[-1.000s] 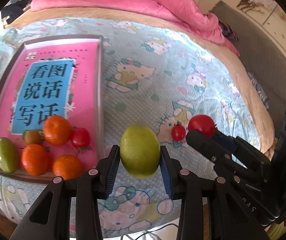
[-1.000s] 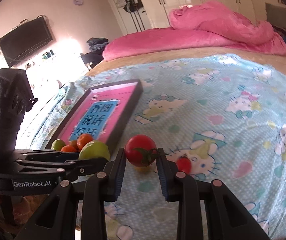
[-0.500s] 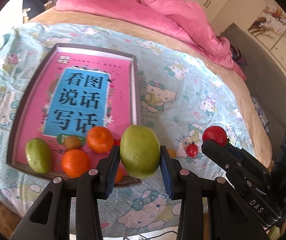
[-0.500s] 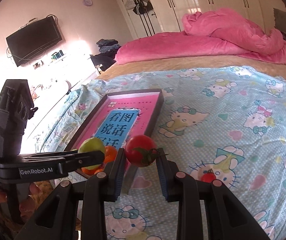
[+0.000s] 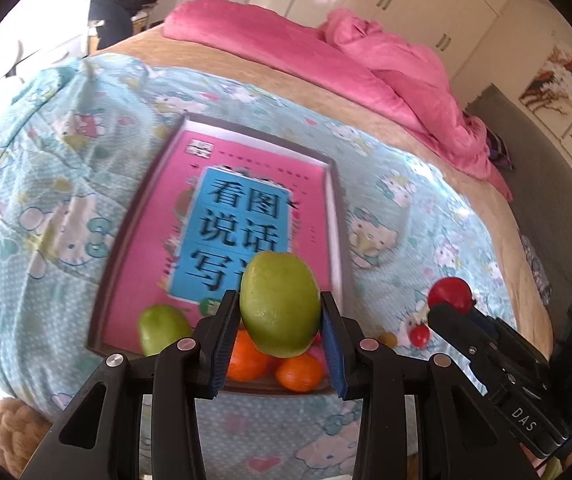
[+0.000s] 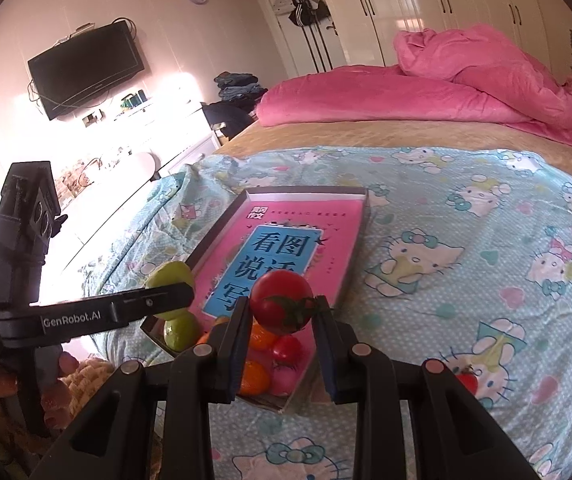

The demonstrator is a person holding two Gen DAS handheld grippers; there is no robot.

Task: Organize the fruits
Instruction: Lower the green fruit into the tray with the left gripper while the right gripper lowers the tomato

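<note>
The left gripper (image 5: 279, 322) clamps a smooth, egg-shaped green fruit (image 5: 280, 303) above the near end of the shallow grey-rimmed tray (image 5: 336, 216), and the right gripper (image 6: 281, 330) pinches a glossy round red tomato (image 6: 282, 307) with a green calyx over that same end. In the tray's near end lie dimpled oranges (image 5: 300, 372), another green fruit (image 5: 163, 328) in the near left corner, and a smaller tomato (image 6: 287, 347). One tiny tomato (image 5: 420, 335) lies on the soft printed bedsheet (image 5: 386, 216), just off the tray's right edge.

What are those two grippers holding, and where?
Left gripper pinches a green fruit by its sides; right gripper pinches a tomato likewise.
</note>
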